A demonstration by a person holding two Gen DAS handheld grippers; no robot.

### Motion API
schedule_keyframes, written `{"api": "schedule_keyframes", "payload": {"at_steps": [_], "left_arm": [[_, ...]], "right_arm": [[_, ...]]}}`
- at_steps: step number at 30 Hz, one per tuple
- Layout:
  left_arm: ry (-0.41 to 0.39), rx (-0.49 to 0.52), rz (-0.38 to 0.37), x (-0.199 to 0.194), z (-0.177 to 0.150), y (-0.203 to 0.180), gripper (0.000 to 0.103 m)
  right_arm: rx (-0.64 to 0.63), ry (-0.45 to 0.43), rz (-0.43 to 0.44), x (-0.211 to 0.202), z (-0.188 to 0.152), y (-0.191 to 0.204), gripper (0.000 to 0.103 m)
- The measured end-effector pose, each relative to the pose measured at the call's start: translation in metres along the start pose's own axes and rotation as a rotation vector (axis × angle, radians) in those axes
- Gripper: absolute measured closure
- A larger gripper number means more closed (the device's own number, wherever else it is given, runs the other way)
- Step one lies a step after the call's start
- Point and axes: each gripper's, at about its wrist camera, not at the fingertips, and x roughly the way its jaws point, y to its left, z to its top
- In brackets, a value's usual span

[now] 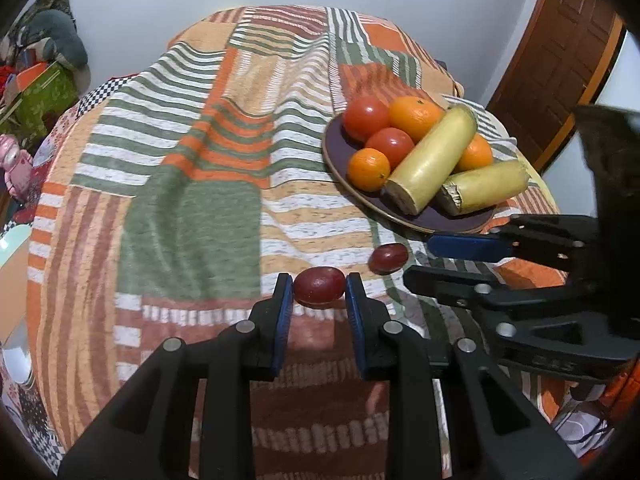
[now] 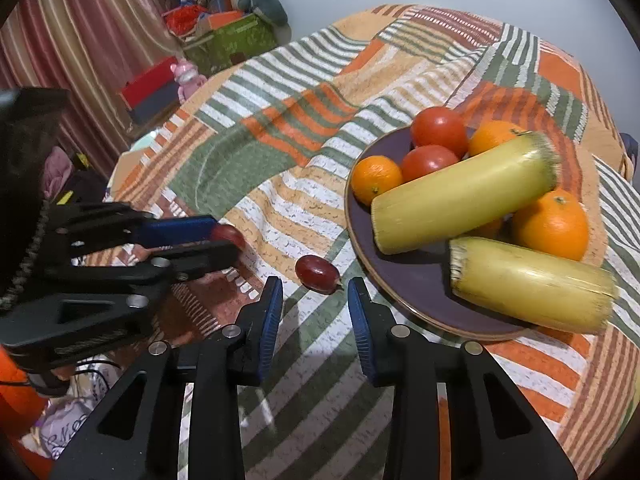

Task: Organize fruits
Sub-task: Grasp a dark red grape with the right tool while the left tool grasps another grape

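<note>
Left gripper (image 1: pixel 319 290) pinching a red grape (image 1: pixel 319 291); right gripper (image 2: pixel 315 304) parted, empty, behind second grape (image 2: pixel 317 274) beside plate (image 2: pixel 404 280) on the patchwork cloth (image 1: pixel 192 184)

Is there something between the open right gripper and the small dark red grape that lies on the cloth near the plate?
Nothing visible. The dark red grape lies on the striped cloth just ahead of the right gripper, beside the purple plate.

Black linkage (image 1: pixel 400 380) — blue-padded jaws, silver rivets
</note>
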Motion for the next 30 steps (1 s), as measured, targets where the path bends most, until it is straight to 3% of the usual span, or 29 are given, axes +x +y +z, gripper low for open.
{"api": "schedule_keyframes", "payload": {"at_steps": [6, 22, 30], "left_arm": [[-0.002, -0.019, -0.002, -0.008, -0.004, 0.010, 0.077], [-0.013, -0.019, 0.023, -0.015, -0.003, 0.007, 0.076], [-0.020, -0.017, 0.033, -0.019, -0.002, 0.005, 0.077]], "right_arm": [[-0.006, 0.005, -0.040, 0.014, 0.006, 0.005, 0.073], [-0.032, 0.024, -0.049, 0.027, 0.013, 0.006, 0.075], [-0.034, -0.017, -0.029, 0.017, 0.014, 0.007, 0.081]]}}
